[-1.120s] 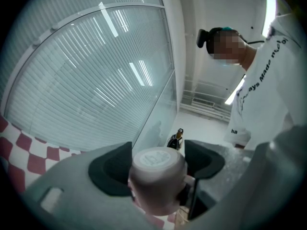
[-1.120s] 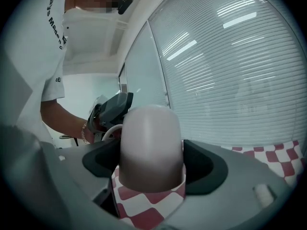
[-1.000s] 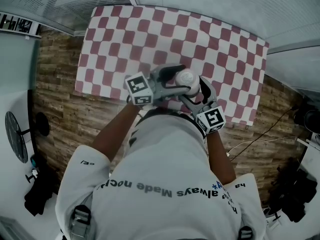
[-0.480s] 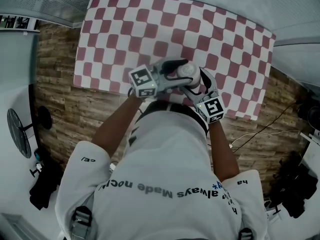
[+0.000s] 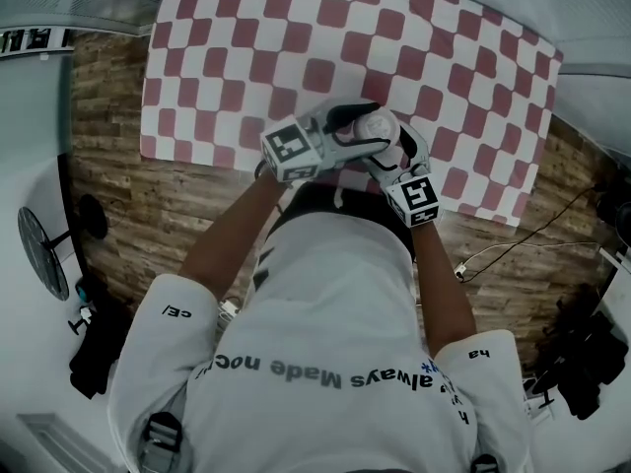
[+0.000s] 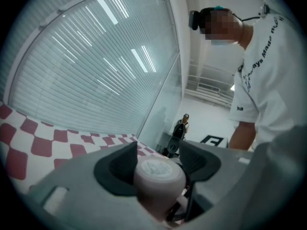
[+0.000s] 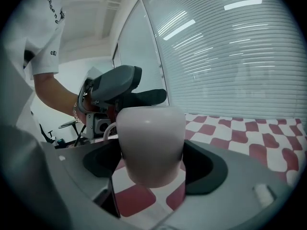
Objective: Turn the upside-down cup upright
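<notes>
Red-and-white checked cloth covers the surface [image 5: 246,28], with plank flooring beyond its near edge. Just inside that edge, about midway along it, the cup [image 7: 151,143] appears to hang clear of the cloth. Its flat base looks uppermost, so it is probably not yet turned. The right gripper [image 7: 152,163], tilted slightly downward, pinches the cup's sides to carry it. The left gripper [image 6: 157,159] reaches in level from the opposite side. Its jaws have just been closing and now seem to press the cup's upper body, likely sharing the grip for the turn.
</notes>
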Tool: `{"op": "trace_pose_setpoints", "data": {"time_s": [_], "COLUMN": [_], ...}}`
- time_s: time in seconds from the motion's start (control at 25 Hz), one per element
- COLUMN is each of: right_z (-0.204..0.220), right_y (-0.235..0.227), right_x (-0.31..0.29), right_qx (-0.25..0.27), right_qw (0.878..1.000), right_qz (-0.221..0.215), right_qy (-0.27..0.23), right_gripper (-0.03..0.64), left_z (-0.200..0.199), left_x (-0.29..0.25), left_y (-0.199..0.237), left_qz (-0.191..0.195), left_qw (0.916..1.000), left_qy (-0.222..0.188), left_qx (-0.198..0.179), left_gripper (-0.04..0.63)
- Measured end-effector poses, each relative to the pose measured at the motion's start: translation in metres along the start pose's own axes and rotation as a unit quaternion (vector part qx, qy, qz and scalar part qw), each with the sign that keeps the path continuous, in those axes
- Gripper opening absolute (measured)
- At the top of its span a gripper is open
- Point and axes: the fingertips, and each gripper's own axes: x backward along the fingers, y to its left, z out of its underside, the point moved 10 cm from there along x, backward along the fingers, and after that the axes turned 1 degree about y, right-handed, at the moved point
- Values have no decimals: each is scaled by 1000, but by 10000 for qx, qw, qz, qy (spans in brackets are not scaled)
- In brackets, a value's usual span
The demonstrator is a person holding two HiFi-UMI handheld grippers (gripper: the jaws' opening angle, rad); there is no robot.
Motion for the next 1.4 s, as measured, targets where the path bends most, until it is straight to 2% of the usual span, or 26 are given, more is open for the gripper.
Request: {"op": "trace_pose_setpoints", "data": {"time_s": [0.4, 0.6, 1.4], "right_z": [22, 38, 74], "right_y": [-8, -10, -10], "right_x": [-19, -26, -37], "right_qx": [32, 32, 125], "right_qw": [9997, 9991, 9969], "right_qz": [158, 152, 225], "right_qy": [201, 382, 746], "right_gripper": [402, 402, 402], "left_z": [31, 40, 78], "left_x": [-7, -11, -14], "left_y": [11, 12, 14], "left_qz": [-298, -314, -486], "left_qw": [9987, 9979, 9966], "left_qy": [293, 378, 551], "left_qx": [-297, -420, -375], "left_gripper": [308, 311, 311]}}
